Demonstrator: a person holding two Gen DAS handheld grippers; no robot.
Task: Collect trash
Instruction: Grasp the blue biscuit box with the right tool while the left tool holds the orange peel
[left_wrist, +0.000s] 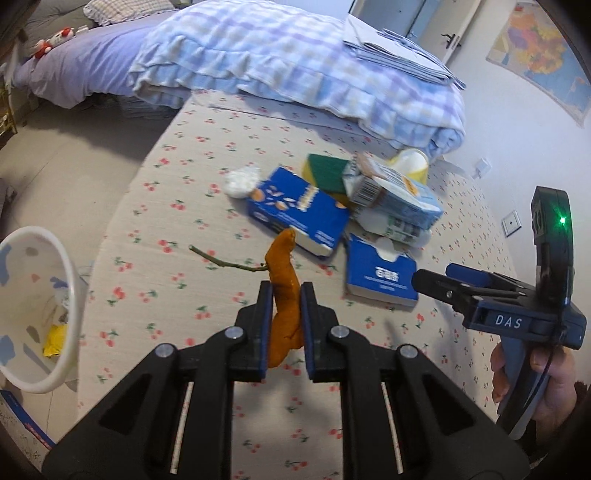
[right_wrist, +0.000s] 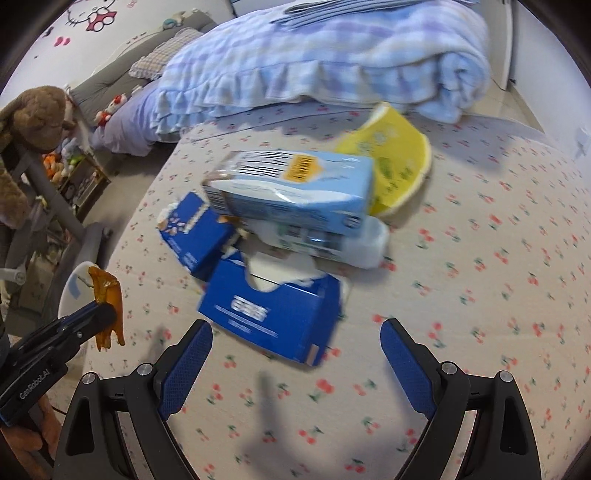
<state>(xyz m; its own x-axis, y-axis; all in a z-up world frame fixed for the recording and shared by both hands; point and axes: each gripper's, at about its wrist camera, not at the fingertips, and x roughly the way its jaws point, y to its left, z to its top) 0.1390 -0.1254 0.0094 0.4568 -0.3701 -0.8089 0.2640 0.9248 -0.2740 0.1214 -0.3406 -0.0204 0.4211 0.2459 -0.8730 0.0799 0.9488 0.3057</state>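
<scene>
- Here the left hand-held gripper (left_wrist: 283, 295) is clamped on a strip of orange peel (left_wrist: 284, 291), its blue pads pressed to both sides, and the peel hangs clear of the bed (left_wrist: 166, 206).
- The right hand-held gripper (right_wrist: 295, 347) has its fingers wide apart with nothing between them, poised just above the near edge of the blue tissue box (right_wrist: 273, 314).
- Taking that tissue box as the landmark: a dark blue carton (right_wrist: 195, 236) lies just behind it to the left, touching its corner.
- A light blue milk carton (right_wrist: 295, 184) sits behind the box, stacked on a white bottle (right_wrist: 332, 247).
- A yellow paper bowl (right_wrist: 388, 162) leans behind the pile.
- In the left wrist view, a thin twig (left_wrist: 225, 262) lies left of the box, and a crumpled white tissue (left_wrist: 242, 181) farther behind.
- The white waste bin (left_wrist: 40, 317) stands off the bed edge, well to the left of the box, with some scraps already inside.
- Judged step: carrying the peel to the bin, with most rubbish not yet collected.
- Next, the left hand likely needs to travel over the bin's mouth before its fingers part; the right seems set to lower around the tissue box and close across its width.
</scene>
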